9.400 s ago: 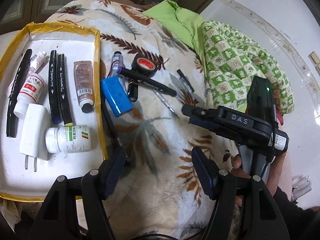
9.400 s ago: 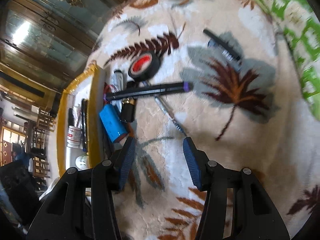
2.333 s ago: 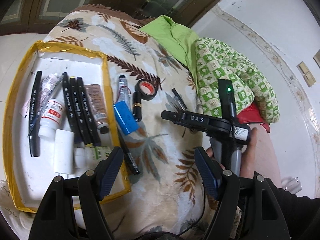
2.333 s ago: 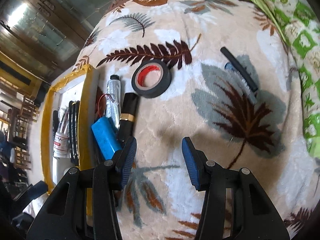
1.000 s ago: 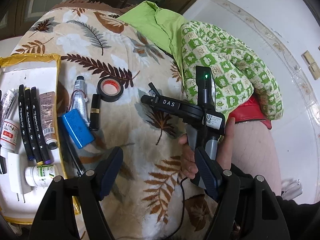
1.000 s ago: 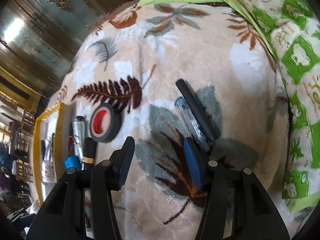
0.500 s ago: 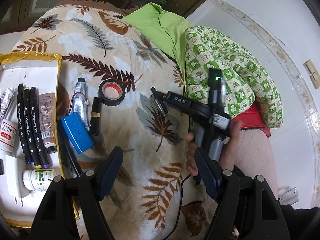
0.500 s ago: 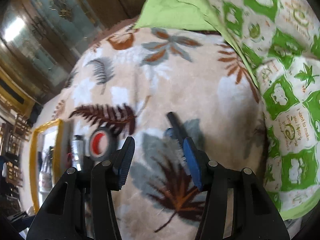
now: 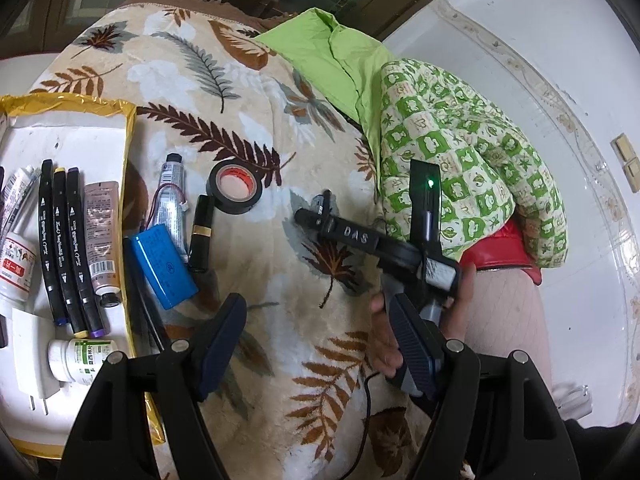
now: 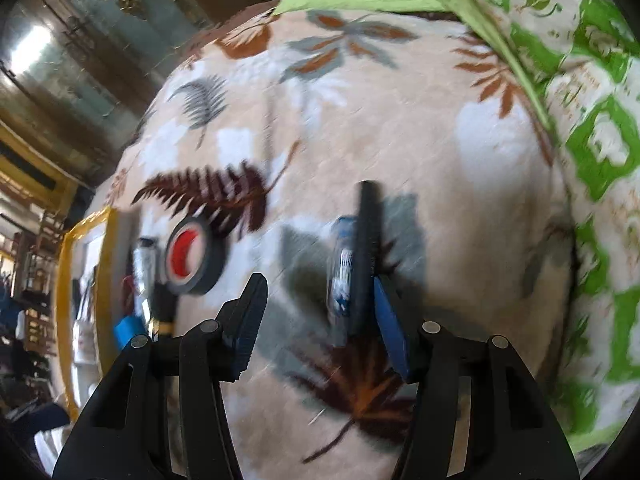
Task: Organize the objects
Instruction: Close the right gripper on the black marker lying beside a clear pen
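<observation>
Two pens lie side by side on the leaf-patterned blanket point(image 9: 280, 128): a black pen point(image 10: 366, 248) and a clear blue pen point(image 10: 340, 272). My right gripper point(image 10: 320, 312) straddles them with its jaws opening; the black pen lies close against the right finger point(image 10: 390, 328), with no clear squeeze. In the left wrist view a hand point(image 9: 460, 312) holds the right gripper point(image 9: 314, 216), tip down over the pens. My left gripper point(image 9: 316, 340) hovers open, nothing between its fingers. The white tray point(image 9: 129, 148) with a yellow rim holds markers point(image 9: 60, 248), tubes, bottles and a plug.
Beside the tray lie a black tape roll point(image 9: 234, 192) with a red core, a silver tube point(image 9: 172, 196), a blue battery pack point(image 9: 164, 268) and a black lipstick point(image 9: 200, 236). A green patterned quilt point(image 9: 460, 140) bounds the blanket on the right.
My right gripper has swung over the two pens, which now lie lengthwise between its fingers, and its jaws stand a little wider. The left gripper has barely shifted.
</observation>
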The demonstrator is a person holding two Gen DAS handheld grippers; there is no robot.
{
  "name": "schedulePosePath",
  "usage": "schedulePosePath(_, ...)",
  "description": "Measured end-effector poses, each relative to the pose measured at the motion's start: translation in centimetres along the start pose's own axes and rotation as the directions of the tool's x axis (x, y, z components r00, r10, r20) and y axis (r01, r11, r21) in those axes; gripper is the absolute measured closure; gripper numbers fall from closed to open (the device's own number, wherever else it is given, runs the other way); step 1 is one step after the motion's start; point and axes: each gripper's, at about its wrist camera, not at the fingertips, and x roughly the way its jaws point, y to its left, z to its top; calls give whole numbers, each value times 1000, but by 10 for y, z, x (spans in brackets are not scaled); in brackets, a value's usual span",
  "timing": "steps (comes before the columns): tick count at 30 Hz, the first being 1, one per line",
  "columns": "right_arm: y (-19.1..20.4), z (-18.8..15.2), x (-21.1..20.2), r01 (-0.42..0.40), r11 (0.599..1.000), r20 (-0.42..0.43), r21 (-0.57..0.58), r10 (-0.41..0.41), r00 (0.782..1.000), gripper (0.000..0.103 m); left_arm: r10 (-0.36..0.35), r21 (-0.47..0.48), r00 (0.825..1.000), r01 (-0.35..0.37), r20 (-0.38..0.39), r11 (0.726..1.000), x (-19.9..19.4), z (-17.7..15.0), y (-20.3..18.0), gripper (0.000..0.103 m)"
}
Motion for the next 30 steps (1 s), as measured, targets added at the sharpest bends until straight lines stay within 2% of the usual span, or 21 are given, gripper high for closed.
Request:
schedulePosePath(7,14,-6,0,-48,999,-25,-15,47,999,48,-1,-14,1000,1,27,1000,-9,-1,7,29)
schedulePosePath(13,-6,-15,-31,-52,998,37,38,51,998,48,-17,-44,999,19,45,999,-13,4,17,29)
schedulePosePath(19,-19,-14,-25,-63,992,31,107,60,998,48,11,-44,998,-8,57,999,-16,6,19,29)
schedulePosePath(22,-14,-3,-10,27,990,3,138,-27,1000,48,23,-50,998,-20,58,999,-17,9,22,29)
schedulePosePath(23,-14,0,-6,51,987,-3,152,-51,999,56,30,-51,998,-27,58,998,-16,10,23,29)
schedulePosePath(24,-16,2,-1,83,982,-15,171,-81,997,69,37,-50,998,-34,59,998,-17,12,23,29)
schedulePosePath(27,-17,6,1,85,976,-10,200,-85,996,87,46,-45,997,-44,56,998,-15,17,24,29)
schedulePosePath(30,-9,9,4,89,980,-15,178,-87,996,90,61,-23,997,-60,47,998,-9,26,23,29)
